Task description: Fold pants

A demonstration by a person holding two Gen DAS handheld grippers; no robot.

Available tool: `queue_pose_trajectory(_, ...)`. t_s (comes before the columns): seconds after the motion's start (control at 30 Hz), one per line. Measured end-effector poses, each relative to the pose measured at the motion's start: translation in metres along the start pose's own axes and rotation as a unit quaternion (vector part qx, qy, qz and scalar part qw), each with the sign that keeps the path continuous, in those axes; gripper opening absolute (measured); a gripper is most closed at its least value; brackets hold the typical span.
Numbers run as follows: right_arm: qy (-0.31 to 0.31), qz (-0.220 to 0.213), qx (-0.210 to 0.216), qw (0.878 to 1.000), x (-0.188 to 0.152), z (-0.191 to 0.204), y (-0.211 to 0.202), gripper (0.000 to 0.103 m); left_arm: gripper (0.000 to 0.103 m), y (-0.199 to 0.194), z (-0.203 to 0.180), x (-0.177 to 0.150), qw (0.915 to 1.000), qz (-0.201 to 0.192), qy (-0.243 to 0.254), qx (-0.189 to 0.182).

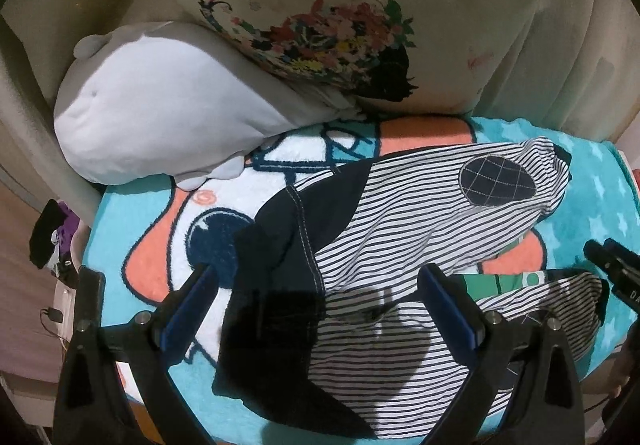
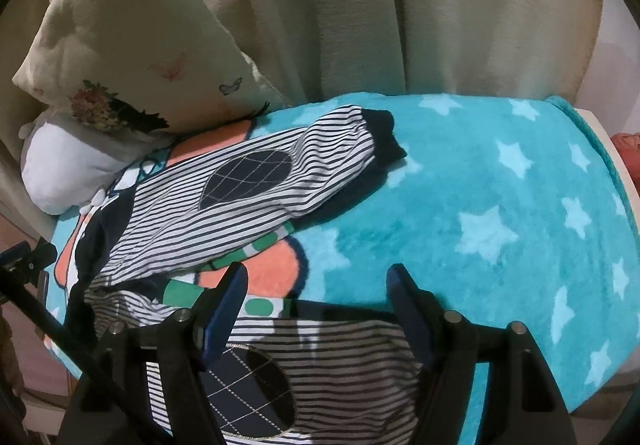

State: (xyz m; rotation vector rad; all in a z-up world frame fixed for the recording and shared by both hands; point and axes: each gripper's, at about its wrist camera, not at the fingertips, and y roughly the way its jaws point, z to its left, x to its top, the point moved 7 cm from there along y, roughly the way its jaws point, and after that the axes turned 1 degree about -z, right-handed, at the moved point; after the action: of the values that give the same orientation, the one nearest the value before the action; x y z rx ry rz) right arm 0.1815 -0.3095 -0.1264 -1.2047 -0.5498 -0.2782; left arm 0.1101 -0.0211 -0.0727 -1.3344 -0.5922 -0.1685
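This is a bedroom in a home. A soft blue blanket (image 2: 480, 185) with pale stars and a big cartoon picture covers a bed. At the far end of the blanket leans a cream pillow (image 1: 340, 5) with flowers and butterflies on it. A white plush toy (image 1: 160, 113) lies just beside the pillow, touching it, on the blanket's edge. Behind the blanket hangs a long cream curtain (image 2: 380, 13) with folds. Past the blanket's left edge sits a small pile of dark and purple things (image 1: 52, 237), too blurry to name.
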Motion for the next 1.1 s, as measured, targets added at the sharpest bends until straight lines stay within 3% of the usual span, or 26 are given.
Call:
queue_pose_trajectory(0.43, -0.012, 0.002, -0.021, 1.0, 0.017, -0.011, 0.007, 0.076, 0.1, 0.021, -0.002, 0.005, 0.9997, 0.023, 0.005, -0.011)
queue_pose_trajectory(0.67, -0.058, -0.004, -0.022, 0.998, 0.064, -0.012, 0.023, 0.076, 0.1, 0.055, 0.021, 0.044, 0.9973, 0.013, -0.01, -0.072)
queue_pose_trajectory(0.87, -0.086, 0.017, -0.005, 0.996, 0.106, -0.022, 0.066, 0.076, 0.1, 0.107, 0.03, 0.066, 0.9865, 0.053, -0.027, -0.152)
queue_pose_trajectory(0.97, -0.087, 0.037, -0.002, 0.995, 0.117, -0.029, 0.09, 0.076, 0.1, 0.126, 0.024, 0.065, 0.9816, 0.072, -0.01, -0.177)
queue_pose_trajectory(1.1, -0.1, 0.056, -0.015, 0.993, 0.122, -0.035, 0.118, 0.076, 0.1, 0.149, 0.016, 0.059, 0.9795, 0.09, 0.034, -0.176)
